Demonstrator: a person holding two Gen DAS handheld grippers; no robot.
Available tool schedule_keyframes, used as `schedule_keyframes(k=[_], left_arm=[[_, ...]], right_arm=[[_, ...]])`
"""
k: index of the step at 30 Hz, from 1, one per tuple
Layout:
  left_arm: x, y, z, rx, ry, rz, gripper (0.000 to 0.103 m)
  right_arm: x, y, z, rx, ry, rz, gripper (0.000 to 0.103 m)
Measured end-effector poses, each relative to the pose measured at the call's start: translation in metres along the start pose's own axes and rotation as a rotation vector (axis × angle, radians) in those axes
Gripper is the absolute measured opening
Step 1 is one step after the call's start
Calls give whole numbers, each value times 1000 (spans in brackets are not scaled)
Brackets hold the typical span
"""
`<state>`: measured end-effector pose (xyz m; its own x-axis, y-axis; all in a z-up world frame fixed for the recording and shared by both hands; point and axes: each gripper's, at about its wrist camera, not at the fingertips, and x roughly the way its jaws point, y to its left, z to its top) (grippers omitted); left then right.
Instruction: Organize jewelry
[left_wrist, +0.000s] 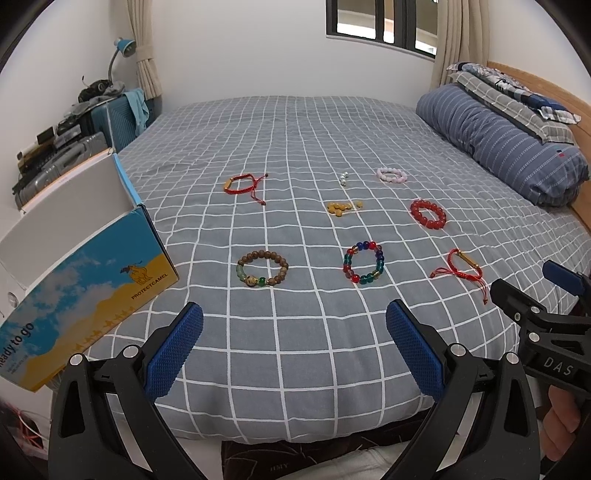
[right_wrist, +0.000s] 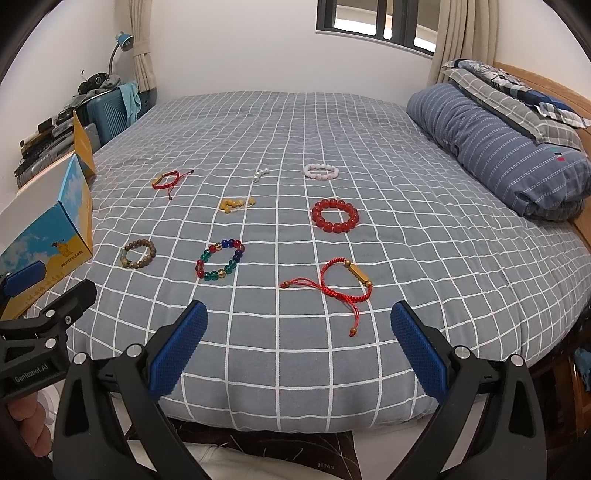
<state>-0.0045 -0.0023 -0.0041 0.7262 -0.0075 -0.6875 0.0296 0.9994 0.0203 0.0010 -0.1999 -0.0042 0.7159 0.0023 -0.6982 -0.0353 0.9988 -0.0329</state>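
Note:
Several bracelets lie spread on the grey checked bed (left_wrist: 295, 350). A brown wooden bead bracelet (left_wrist: 262, 268) and a multicoloured glass bead bracelet (left_wrist: 364, 262) lie nearest my left gripper (left_wrist: 295, 314), which is open and empty above the bed's front edge. A red cord bracelet with a gold tube (right_wrist: 345, 282) lies just beyond my right gripper (right_wrist: 299, 310), also open and empty. Farther back lie a red bead bracelet (right_wrist: 335, 216), a yellow bead bracelet (right_wrist: 236, 204), a pink bead bracelet (right_wrist: 321, 171), a small pearl piece (right_wrist: 260, 174) and another red cord bracelet (right_wrist: 170, 180).
An open blue and yellow cardboard box (left_wrist: 85, 288) stands at the bed's left edge; it also shows in the right wrist view (right_wrist: 55, 236). A rolled blue striped duvet (left_wrist: 506, 147) and pillows lie at the right. Suitcases and a lamp stand at the far left.

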Motion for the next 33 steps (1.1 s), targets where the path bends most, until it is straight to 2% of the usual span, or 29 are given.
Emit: schedule_keyframes(k=[15,19,23,28,33], left_arm=[[0,0,-1,0,-1,1,97],[2,3,8,-10,-2,1,97],[12,13,29,-41,15,-30,97],[30,17,61,-37,-3,-16,97],[74,11,96,-7,23,-28,97]], right_arm=[[1,0,-3,8,1,-1,96],[3,-5,4,15,-5,-4,96],[13,-15,24,23,-10,-13,96],[38,-35,56,41,-4,-42,96],[77,-51,85,63,44,-41,96]])
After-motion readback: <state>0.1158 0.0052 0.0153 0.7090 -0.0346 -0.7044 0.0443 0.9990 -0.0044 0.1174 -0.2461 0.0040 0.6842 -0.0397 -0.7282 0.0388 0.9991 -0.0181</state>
